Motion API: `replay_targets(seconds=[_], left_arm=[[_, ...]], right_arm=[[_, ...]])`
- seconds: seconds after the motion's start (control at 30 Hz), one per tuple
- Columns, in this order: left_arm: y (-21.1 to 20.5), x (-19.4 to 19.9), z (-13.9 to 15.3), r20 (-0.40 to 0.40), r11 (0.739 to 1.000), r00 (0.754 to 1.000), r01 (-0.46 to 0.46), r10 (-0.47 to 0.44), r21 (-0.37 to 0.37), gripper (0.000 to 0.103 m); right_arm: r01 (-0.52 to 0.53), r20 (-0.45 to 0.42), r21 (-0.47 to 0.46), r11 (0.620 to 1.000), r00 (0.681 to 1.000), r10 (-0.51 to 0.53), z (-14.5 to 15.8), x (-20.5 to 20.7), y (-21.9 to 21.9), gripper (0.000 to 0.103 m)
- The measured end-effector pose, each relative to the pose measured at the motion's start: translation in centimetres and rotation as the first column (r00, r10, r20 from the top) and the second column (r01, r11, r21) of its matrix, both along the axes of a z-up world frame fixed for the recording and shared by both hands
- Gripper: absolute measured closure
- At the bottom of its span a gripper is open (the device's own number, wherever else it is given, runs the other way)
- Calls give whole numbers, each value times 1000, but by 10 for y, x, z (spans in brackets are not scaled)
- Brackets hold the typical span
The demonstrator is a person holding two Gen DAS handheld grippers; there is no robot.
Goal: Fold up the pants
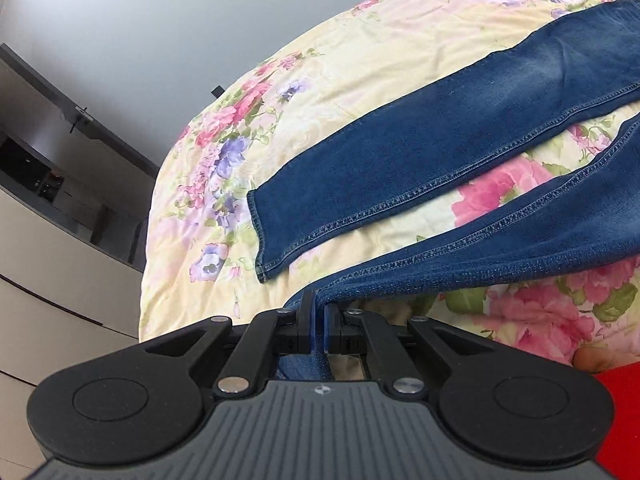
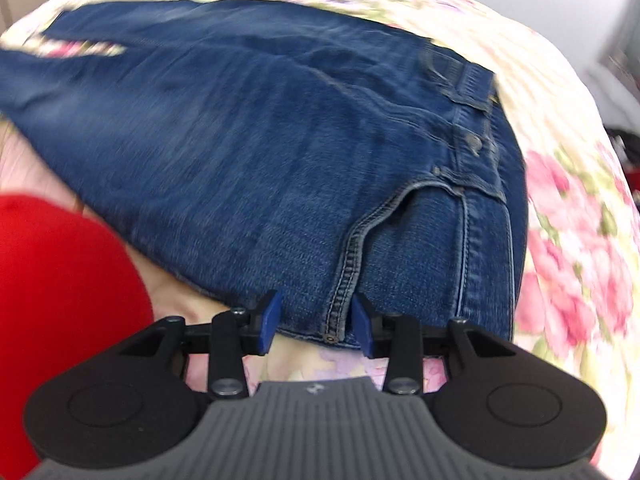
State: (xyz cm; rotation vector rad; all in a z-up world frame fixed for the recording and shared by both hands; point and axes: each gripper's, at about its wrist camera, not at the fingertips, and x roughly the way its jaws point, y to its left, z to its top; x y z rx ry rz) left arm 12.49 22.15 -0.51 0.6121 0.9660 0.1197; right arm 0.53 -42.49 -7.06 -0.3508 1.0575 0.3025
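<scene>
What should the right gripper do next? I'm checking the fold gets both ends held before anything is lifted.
Probably close the right gripper on the jeans at the pocket seam. Its jaws stand open astride the near edge by the waistband, while the left gripper is already shut on the near leg's hem, lifted off the floral bedspread.

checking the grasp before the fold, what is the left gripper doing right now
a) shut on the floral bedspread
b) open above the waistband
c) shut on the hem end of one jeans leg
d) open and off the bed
c: in the left wrist view the left gripper has its jaws closed on the end of the near leg of the jeans, and denim shows between the pads, lifted off the floral bedspread.
</scene>
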Motion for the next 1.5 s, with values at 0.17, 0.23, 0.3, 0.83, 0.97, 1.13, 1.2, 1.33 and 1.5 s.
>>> replay_targets(seconds=[0.17,0.23,0.3,0.83,0.97,1.13,1.2,1.33,1.5], left_arm=[[-7,-4,7,-2,1000,1000,-20,20,19,100],[-7,-4,7,-4,999,1000,-30,30,18,100],[-8,-5,8,-5,999,999,-39,39,20,100],[-12,-11,15,24,998,998,-57,56,17,100],[-12,-10,13,24,998,998,-58,58,12,100],[-5,-9,13,38,996,996,-85,86,-26,100],[1,-8,17,51,992,992,-112,115,-64,100],[10,-6,25,83,983,984,-147,157,-113,100],[21,4,38,109,969,973,-185,204,-164,100]], right_arm=[[-58,48,-78,995,997,62,0,-12,0,48],[-118,44,-132,984,991,125,-3,-21,5,49],[-172,51,-177,969,982,183,-4,-32,7,52],[-428,65,-439,790,862,503,-30,-45,36,72],[-432,51,-451,781,861,505,-40,-39,35,73],[-378,97,-408,831,887,451,-26,-38,34,88],[-339,141,-381,860,898,416,-12,-33,31,93],[-210,274,-279,937,918,287,36,-20,21,95],[-94,424,-240,966,885,192,89,11,20,95]])
